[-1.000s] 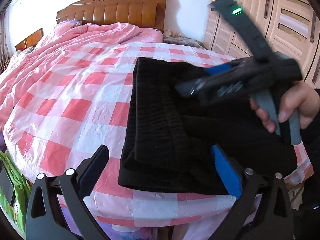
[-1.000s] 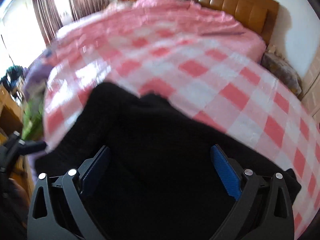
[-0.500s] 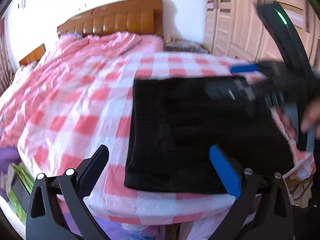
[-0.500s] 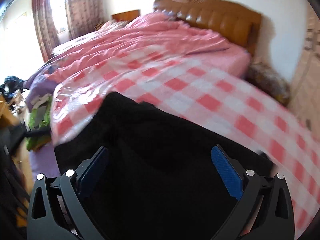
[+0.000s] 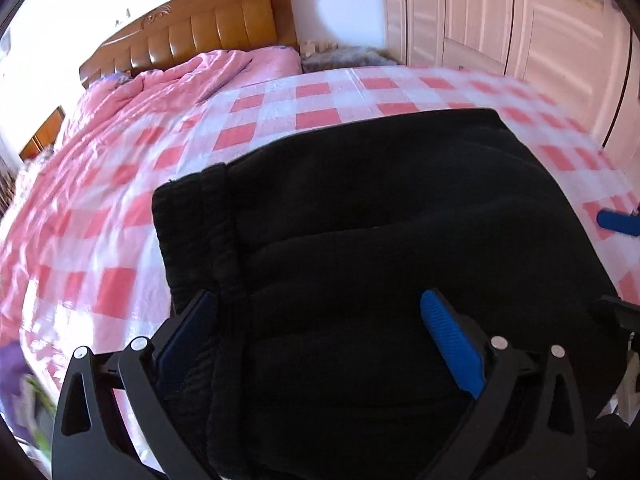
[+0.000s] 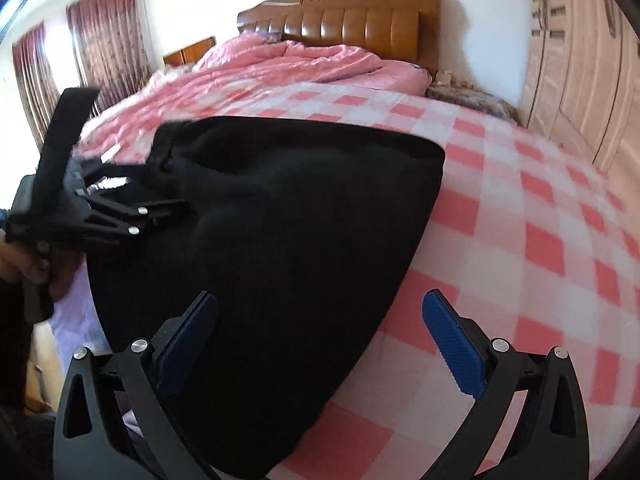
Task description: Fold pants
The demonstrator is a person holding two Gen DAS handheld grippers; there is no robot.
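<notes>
R tool point(image 6: 320, 344) pulled off pants point(image 5: 400, 240); waistband left, long axis crosswise.

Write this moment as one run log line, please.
pants: folded, on bed | left gripper: open, over pants | right gripper: open, at pants edge

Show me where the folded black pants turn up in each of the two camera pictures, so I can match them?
Left wrist view: the black pants fill the centre and lower right, ribbed waistband on their left edge.
Right wrist view: the black pants fill the centre and lower left, with the left gripper at their left side.
Shared landmark: the wooden headboard at the top of both.
</notes>
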